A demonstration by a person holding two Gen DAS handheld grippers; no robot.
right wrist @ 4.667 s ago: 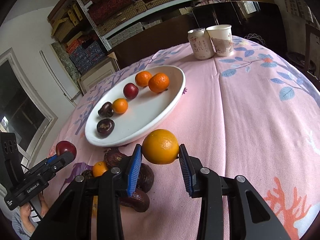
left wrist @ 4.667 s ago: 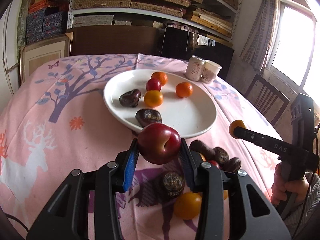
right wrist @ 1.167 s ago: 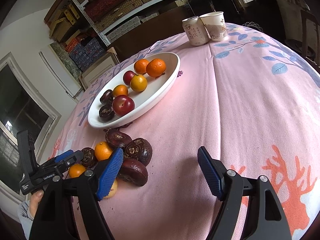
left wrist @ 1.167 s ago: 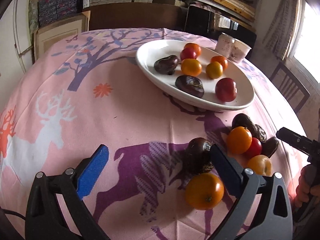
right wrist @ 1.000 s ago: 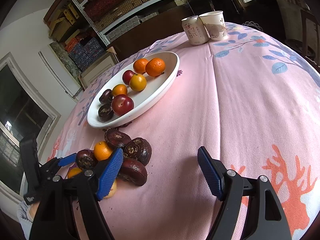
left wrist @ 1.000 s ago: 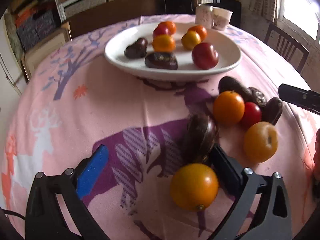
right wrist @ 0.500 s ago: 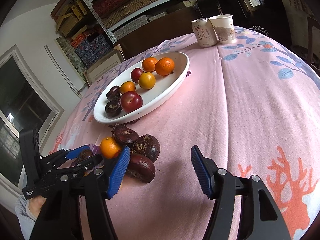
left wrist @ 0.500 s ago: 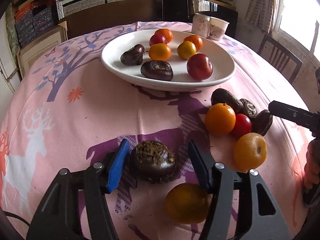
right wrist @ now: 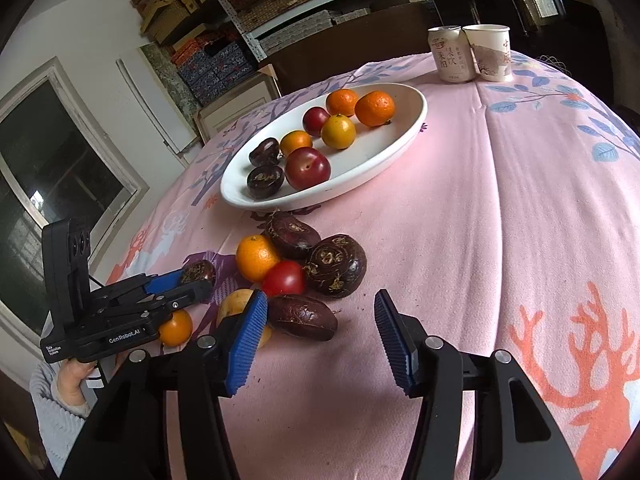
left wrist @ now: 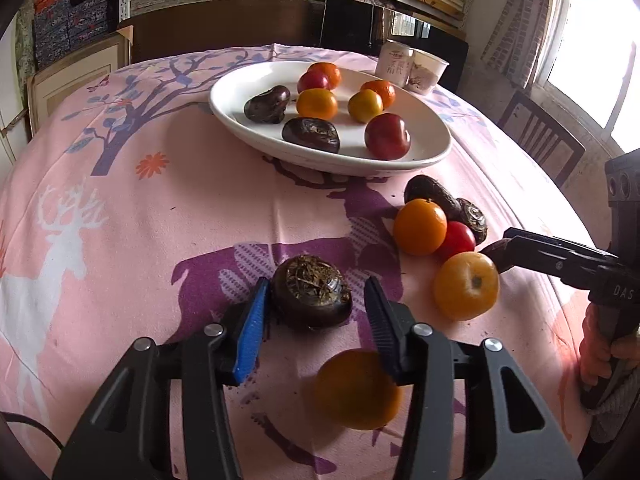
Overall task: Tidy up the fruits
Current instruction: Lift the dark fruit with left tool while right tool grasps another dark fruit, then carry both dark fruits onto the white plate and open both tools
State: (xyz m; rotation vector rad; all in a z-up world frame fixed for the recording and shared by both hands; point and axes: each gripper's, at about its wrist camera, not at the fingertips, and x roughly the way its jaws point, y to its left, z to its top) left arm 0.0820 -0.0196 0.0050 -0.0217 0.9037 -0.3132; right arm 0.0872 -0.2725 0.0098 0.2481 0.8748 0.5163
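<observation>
My left fingers (left wrist: 316,312) bracket a dark fruit (left wrist: 311,297) (gap on one side); my right fingers (right wrist: 320,332) spread beside another (right wrist: 302,317).

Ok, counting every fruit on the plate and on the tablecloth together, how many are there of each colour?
dark brown fruits: 6
red fruits: 3
orange or yellow fruits: 7
Total: 16

L gripper (left wrist: 314,312) jaws parted — R gripper (right wrist: 320,336) wide apart, low.
</observation>
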